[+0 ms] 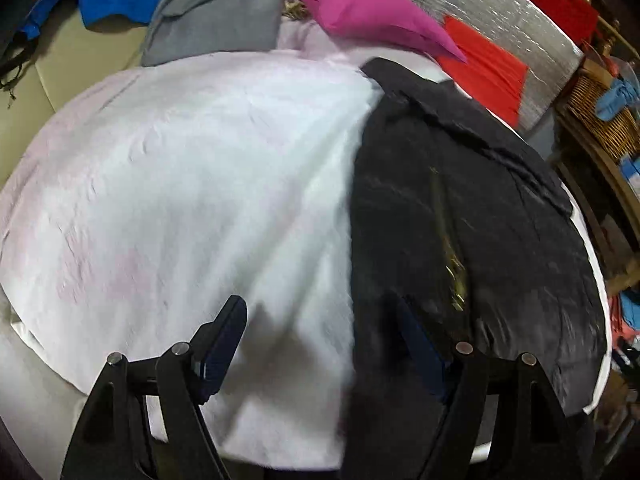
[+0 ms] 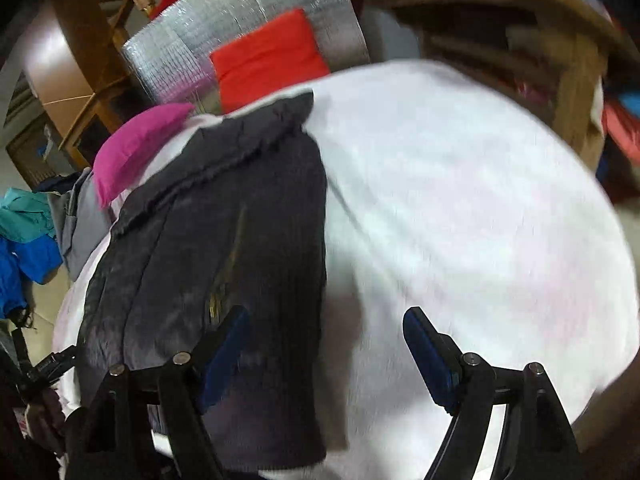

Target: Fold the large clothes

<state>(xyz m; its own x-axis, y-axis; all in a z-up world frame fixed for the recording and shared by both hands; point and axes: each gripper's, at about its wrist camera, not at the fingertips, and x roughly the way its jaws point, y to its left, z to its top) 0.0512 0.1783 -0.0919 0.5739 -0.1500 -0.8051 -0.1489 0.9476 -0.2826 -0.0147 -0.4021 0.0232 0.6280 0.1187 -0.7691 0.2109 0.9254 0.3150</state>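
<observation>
Hovering over a white sheet (image 1: 180, 184), both grippers have their jaws spread apart with nothing between them: the left gripper (image 1: 320, 344) straddles the jacket's left edge, the right gripper (image 2: 326, 344) its right edge. The dark jacket (image 1: 472, 216) lies flat on the sheet, collar at the far end, looks folded lengthwise though blur makes that iffy. A pink pillow (image 1: 360, 8) and grey garment (image 1: 216, 12) sit beyond it.

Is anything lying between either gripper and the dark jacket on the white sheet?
Nothing visible. The dark jacket lies flat on the white sheet, directly under both open grippers: left gripper, right gripper.
</observation>
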